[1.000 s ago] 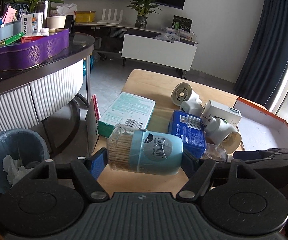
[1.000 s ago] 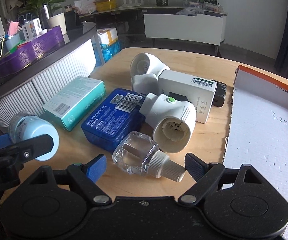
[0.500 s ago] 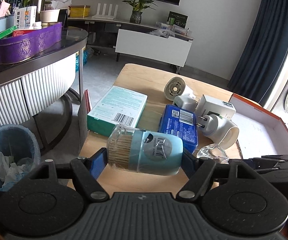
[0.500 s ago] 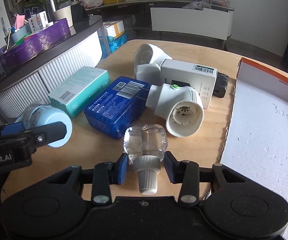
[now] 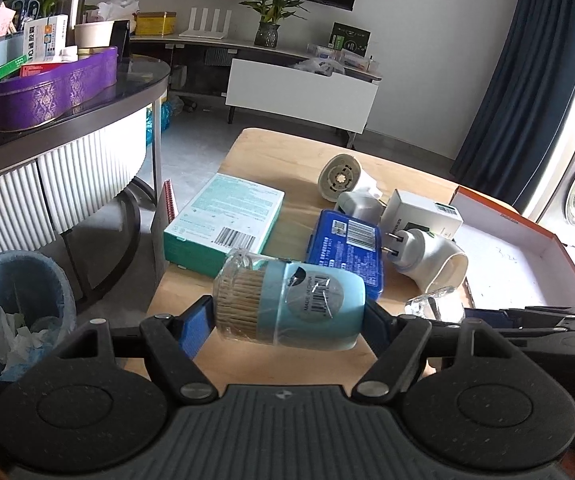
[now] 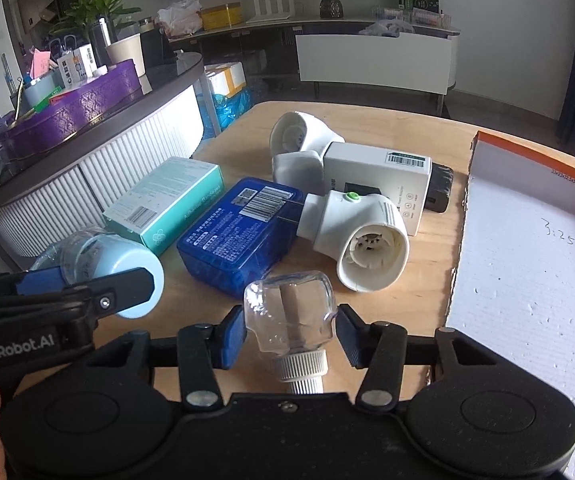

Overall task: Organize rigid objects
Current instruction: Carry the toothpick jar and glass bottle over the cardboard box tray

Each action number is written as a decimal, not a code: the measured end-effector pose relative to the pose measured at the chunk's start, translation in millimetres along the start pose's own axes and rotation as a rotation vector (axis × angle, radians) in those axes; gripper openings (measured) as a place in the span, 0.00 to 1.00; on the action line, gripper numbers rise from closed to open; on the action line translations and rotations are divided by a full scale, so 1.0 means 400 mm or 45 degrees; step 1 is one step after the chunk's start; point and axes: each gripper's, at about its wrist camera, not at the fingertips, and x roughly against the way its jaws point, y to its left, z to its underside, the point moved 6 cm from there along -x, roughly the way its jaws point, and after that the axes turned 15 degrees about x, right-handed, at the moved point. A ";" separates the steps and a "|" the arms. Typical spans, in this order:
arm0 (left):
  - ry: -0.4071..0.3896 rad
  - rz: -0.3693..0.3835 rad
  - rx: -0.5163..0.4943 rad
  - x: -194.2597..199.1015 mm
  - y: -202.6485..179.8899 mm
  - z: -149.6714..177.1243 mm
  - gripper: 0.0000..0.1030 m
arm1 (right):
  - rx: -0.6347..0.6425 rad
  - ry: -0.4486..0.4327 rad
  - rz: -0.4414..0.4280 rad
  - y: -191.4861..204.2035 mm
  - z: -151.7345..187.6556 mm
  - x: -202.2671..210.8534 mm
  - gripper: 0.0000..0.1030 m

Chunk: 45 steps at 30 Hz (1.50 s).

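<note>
Around you is a living room: a white wall, a dark blue curtain [image 5: 527, 80] on the right, a low white cabinet [image 5: 301, 94] at the back with potted plants on the shelf behind it. To your left stands a curved counter [image 6: 99, 148] with ribbed white panels, carrying a purple tray [image 5: 43, 92] of clutter, and a blue waste bin [image 5: 15, 300] sits on the floor below it.

Your work surface is a light wooden table [image 5: 287, 152]. An open orange-edged box [image 6: 527, 264] with a white inside lies at its right side. Beside it, crowded together, lie a teal carton [image 5: 223, 216], a blue case [image 6: 243, 232], a white box [image 6: 379, 172] and two white plug-in sockets [image 6: 363, 236].

Your left gripper [image 5: 287, 316] is clamped end to end on a pale blue toothpick jar [image 5: 291, 304], held on its side above the table's near edge. Your right gripper [image 6: 291, 332] is closing its jaws on a small clear bottle [image 6: 291, 312], cap towards you; both blue pads touch its sides.
</note>
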 end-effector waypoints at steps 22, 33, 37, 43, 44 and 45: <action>0.112 0.333 -0.298 -0.013 -0.419 -0.024 0.75 | -0.321 -0.206 0.339 -0.322 0.039 0.349 0.58; 0.115 0.375 -0.344 -0.055 -0.516 0.026 0.75 | -0.425 -0.242 0.440 -0.470 0.098 0.387 0.58; 0.144 0.356 -0.366 -0.076 -0.524 0.037 0.75 | -0.458 -0.247 0.432 -0.495 0.110 0.373 0.58; 0.157 0.342 -0.358 -0.098 -0.541 0.031 0.75 | -0.473 -0.252 0.448 -0.527 0.116 0.363 0.58; 0.156 0.340 -0.360 -0.100 -0.546 0.030 0.75 | -0.474 -0.254 0.449 -0.531 0.115 0.361 0.58; 0.157 0.340 -0.359 -0.103 -0.548 0.030 0.75 | -0.476 -0.255 0.450 -0.534 0.114 0.359 0.58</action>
